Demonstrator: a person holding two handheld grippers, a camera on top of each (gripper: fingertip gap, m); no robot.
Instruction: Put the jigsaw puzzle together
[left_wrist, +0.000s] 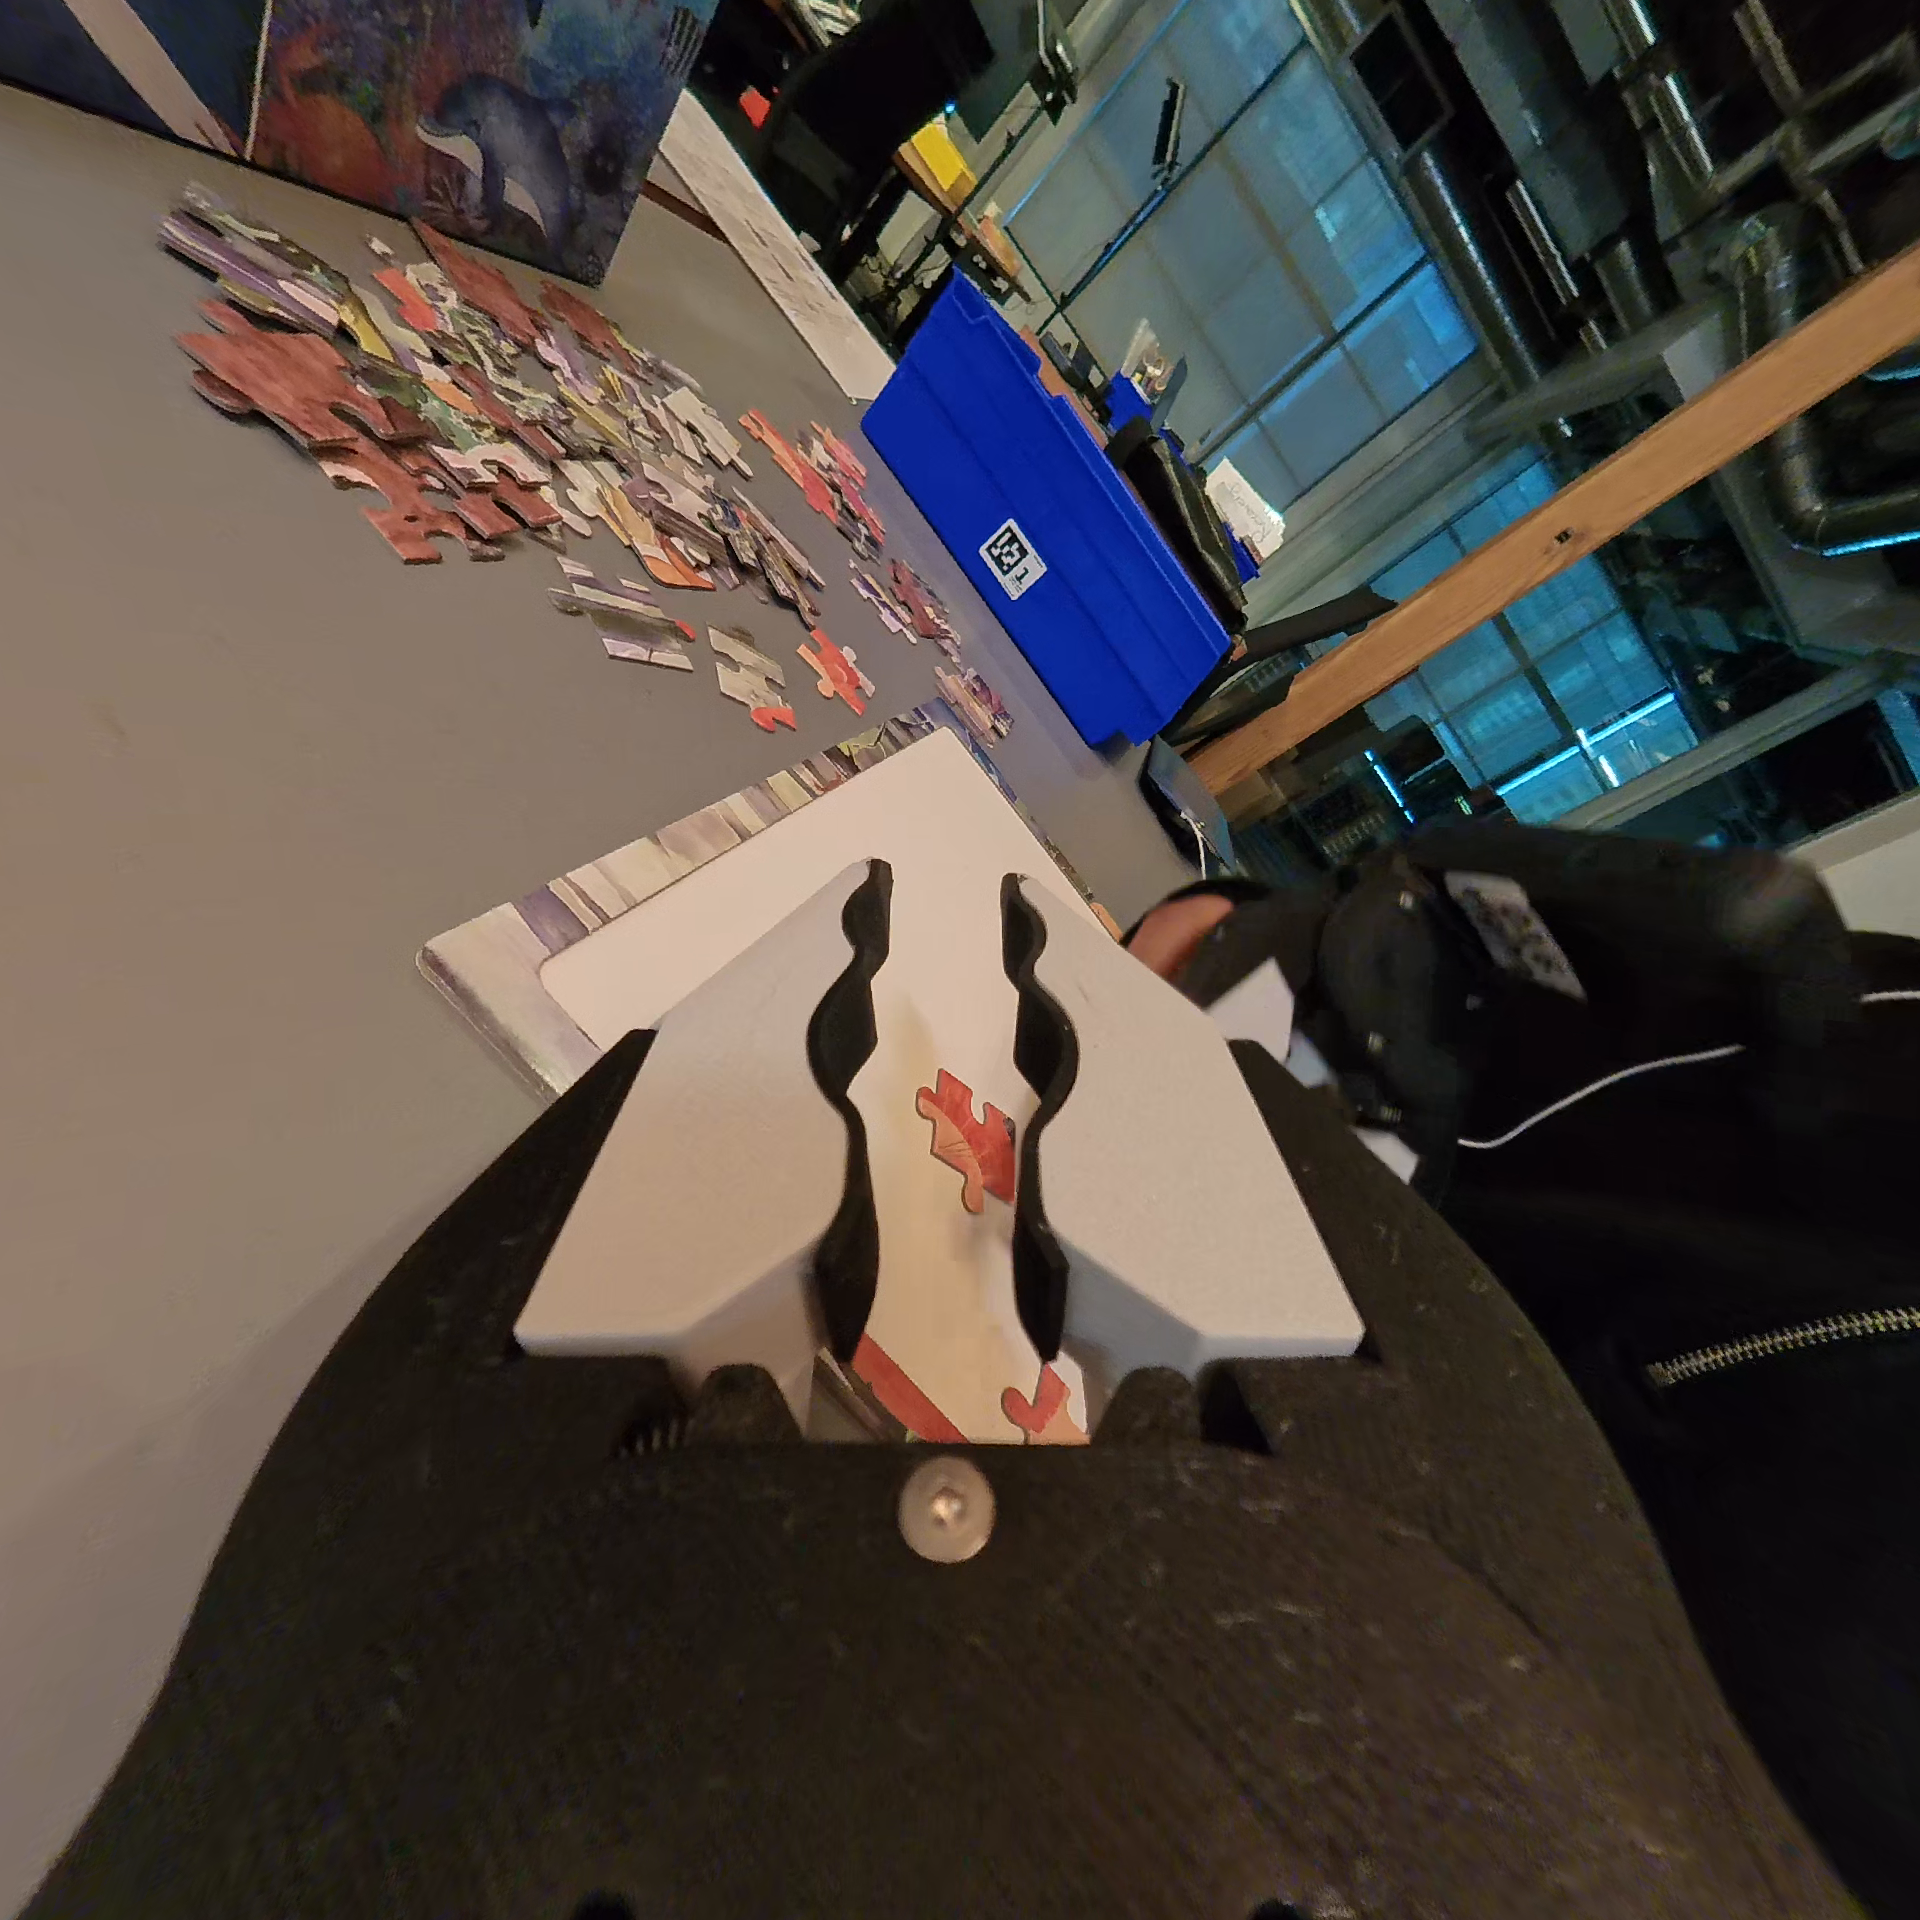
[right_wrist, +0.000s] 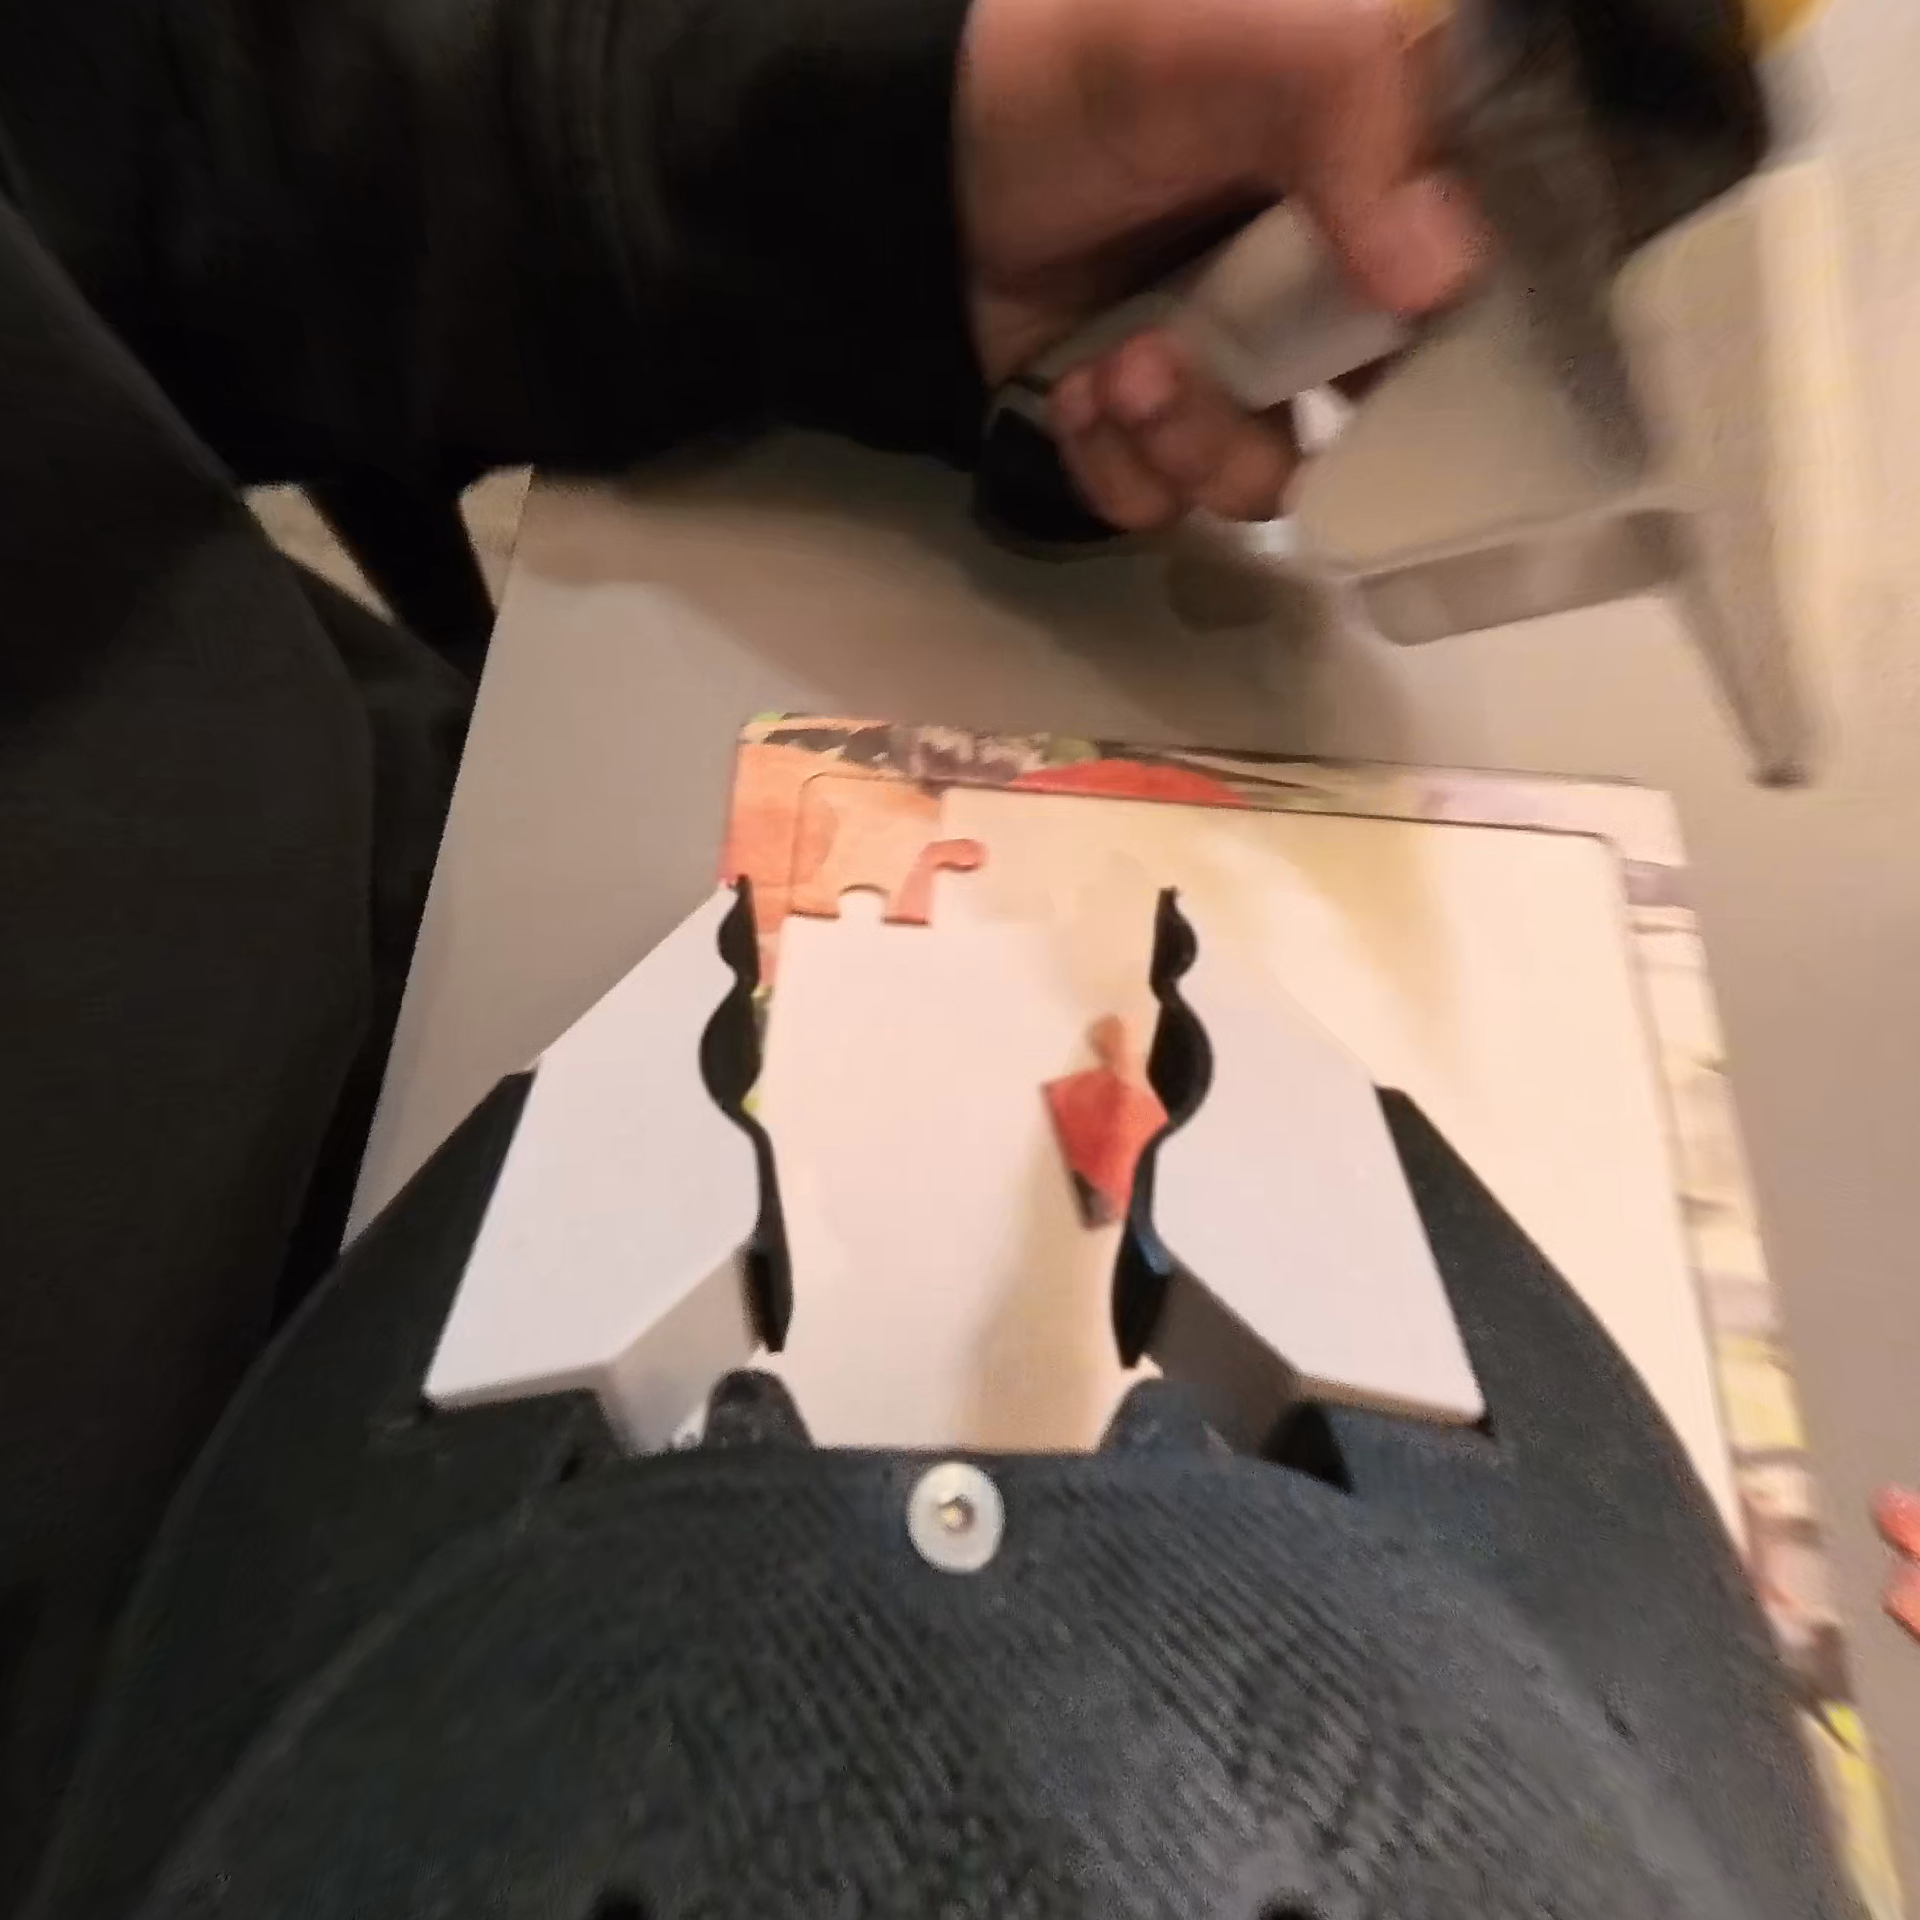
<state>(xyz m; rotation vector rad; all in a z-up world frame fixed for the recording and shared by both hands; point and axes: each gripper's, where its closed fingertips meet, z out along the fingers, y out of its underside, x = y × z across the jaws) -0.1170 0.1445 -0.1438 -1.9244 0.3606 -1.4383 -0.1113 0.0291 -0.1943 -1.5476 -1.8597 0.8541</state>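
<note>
Far out to the left and ahead of the left gripper (left_wrist: 945, 1112) lies the heap of loose pieces (left_wrist: 520, 436) on the grey table (left_wrist: 260, 831), with the picture box (left_wrist: 468, 114) standing behind it. Directly under this gripper is the puzzle tray (left_wrist: 499, 961), white inside with a printed border. Its jaws stand partly apart and grip nothing I can see; between them, lying on the tray floor, shows a red piece (left_wrist: 971, 1138).

In the right wrist view the right gripper (right_wrist: 951, 1049) hangs over the same tray (right_wrist: 1455, 935), jaws wide apart and empty. The red piece (right_wrist: 1107, 1127) lies just inside its right finger, long axis running roughly along the fingers, a tab pointing forward. Ahead and left, a placed corner piece (right_wrist: 862, 842) sits in the tray's far corner. Both grippers are near the red piece; I judge the right one better lined up to close on it.

Farther right of the left gripper stands a blue bin (left_wrist: 1039, 520) with a square coded sticker; nothing else legible.
</note>
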